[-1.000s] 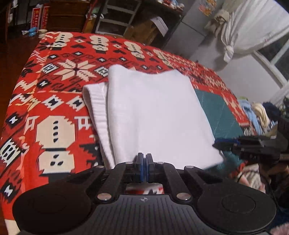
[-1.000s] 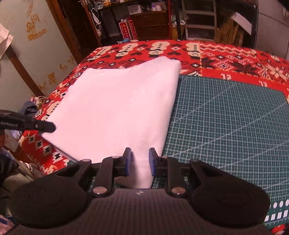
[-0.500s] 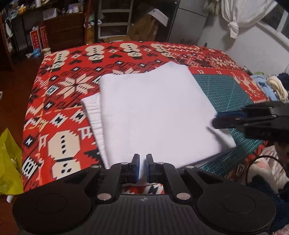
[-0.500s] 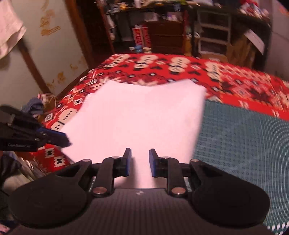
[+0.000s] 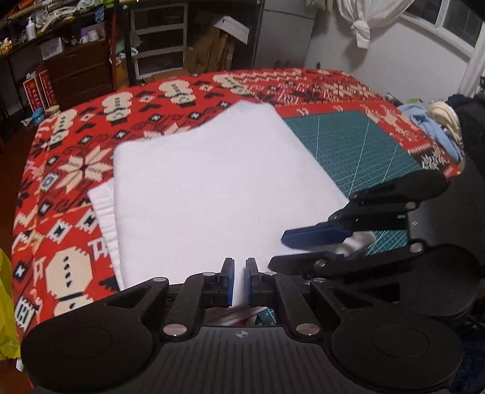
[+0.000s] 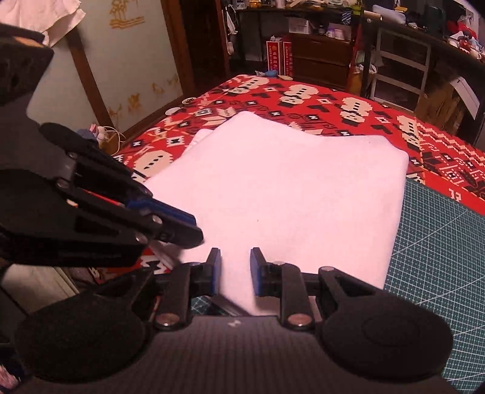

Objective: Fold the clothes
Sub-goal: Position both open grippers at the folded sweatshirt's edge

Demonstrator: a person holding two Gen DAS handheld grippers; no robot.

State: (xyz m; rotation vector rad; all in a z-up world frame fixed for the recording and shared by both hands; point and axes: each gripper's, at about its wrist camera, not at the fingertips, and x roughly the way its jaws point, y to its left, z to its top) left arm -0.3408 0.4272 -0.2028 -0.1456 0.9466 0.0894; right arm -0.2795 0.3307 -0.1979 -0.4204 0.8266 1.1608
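Red patterned blanket under a folded white garment, partly on the green mat.
Both my grippers hover apart at its near edge; my left gripper shows a knotted curtain, my right gripper a door frame.

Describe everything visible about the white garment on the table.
The white garment is a soft, plain, knit-looking piece folded into a rough rectangle. A ribbed band sticks out from under its left edge. It lies flat, mostly on the red patterned cloth, with its right side over the green cutting mat. Its near edge sits between the open fingers of the left claw and the right claw; a grip cannot be confirmed.
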